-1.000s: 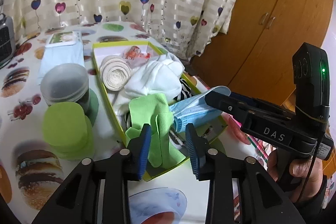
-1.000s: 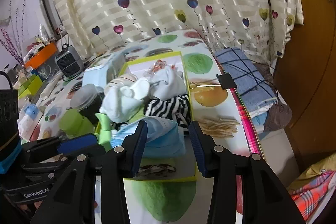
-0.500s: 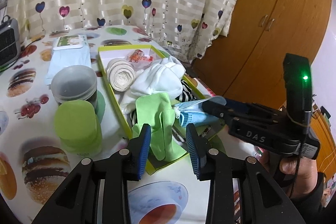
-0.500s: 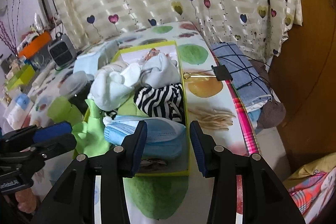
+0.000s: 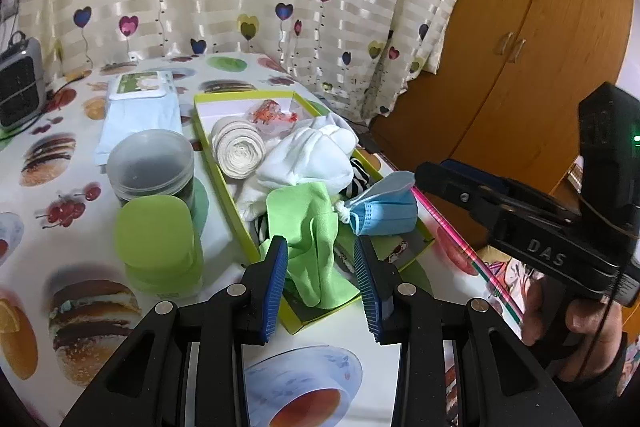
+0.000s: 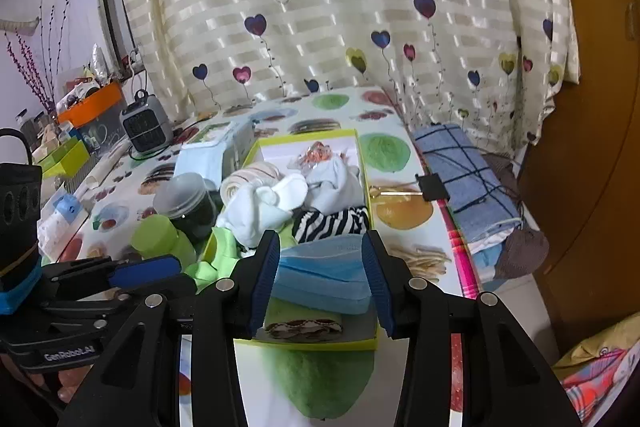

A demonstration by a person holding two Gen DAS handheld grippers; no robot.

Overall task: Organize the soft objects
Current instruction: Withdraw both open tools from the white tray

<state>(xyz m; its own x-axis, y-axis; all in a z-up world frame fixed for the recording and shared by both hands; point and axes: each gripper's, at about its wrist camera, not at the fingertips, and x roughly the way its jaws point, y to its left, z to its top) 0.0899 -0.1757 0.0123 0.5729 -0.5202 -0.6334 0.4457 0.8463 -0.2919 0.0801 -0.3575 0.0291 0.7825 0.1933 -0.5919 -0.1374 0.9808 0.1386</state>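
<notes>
A yellow-green tray (image 5: 222, 183) (image 6: 362, 163) on the table holds a rolled cream bandage (image 5: 238, 147), white socks (image 5: 310, 157) (image 6: 264, 205), a striped sock (image 6: 332, 223), a green cloth (image 5: 316, 239) and a blue face mask (image 5: 382, 213) (image 6: 324, 273). My left gripper (image 5: 322, 281) is open, its jaws either side of the green cloth's hanging end. My right gripper (image 6: 320, 281) is open with the mask between its jaws; in the left wrist view it reaches in from the right (image 5: 416, 177).
A green-lidded jar (image 5: 158, 243) and a clear-lidded jar (image 5: 152, 167) stand left of the tray, a tissue pack (image 5: 140, 111) behind. A small heater (image 6: 146, 125) is at the back left. Folded towels (image 6: 468, 179) lie right. A curtain hangs behind, a wooden wardrobe (image 5: 520, 39) right.
Both grippers have pulled back a little from the tray. The mask now lies bunched at the tray's near right end, between the right jaws.
</notes>
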